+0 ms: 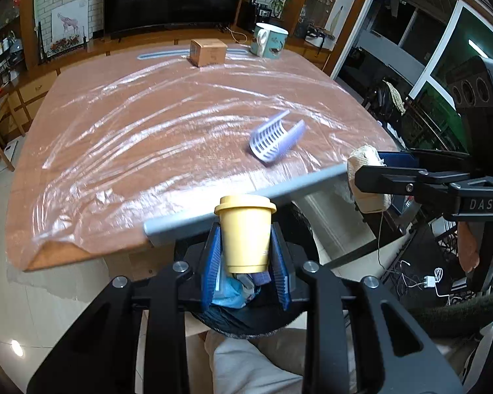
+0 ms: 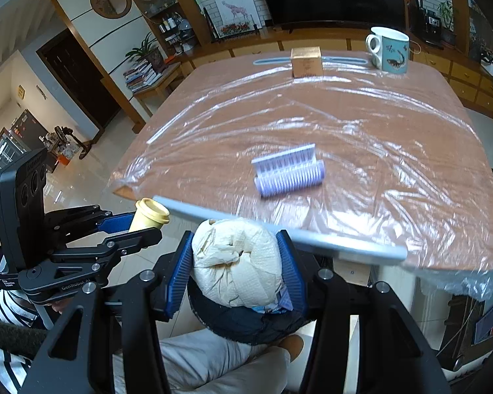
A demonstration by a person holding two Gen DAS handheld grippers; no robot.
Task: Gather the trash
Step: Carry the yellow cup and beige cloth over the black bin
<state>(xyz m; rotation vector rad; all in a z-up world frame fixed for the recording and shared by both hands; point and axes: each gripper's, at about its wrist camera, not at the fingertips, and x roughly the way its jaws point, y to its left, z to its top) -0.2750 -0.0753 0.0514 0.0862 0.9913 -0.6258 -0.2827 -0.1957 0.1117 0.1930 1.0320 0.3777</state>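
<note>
Both grippers hang past the near edge of the plastic-covered brown table (image 1: 115, 138), above a black trash bag (image 2: 246, 321). Left gripper (image 1: 245, 246) clamps one yellow lidded cup (image 1: 245, 233); right gripper (image 2: 236, 262) clamps one crumpled cream paper wad (image 2: 236, 259). Tabletop mostly free: one lilac ribbed plastic tray (image 2: 289, 170), one small cardboard box (image 2: 306, 61), one white-teal mug (image 2: 389, 49).

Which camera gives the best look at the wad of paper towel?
The right wrist view. There the paper towel wad sits centred and close, clamped by the right gripper, with its creases clear. The left wrist view shows it only small at the right side, partly covered by that gripper's fingers.
</note>
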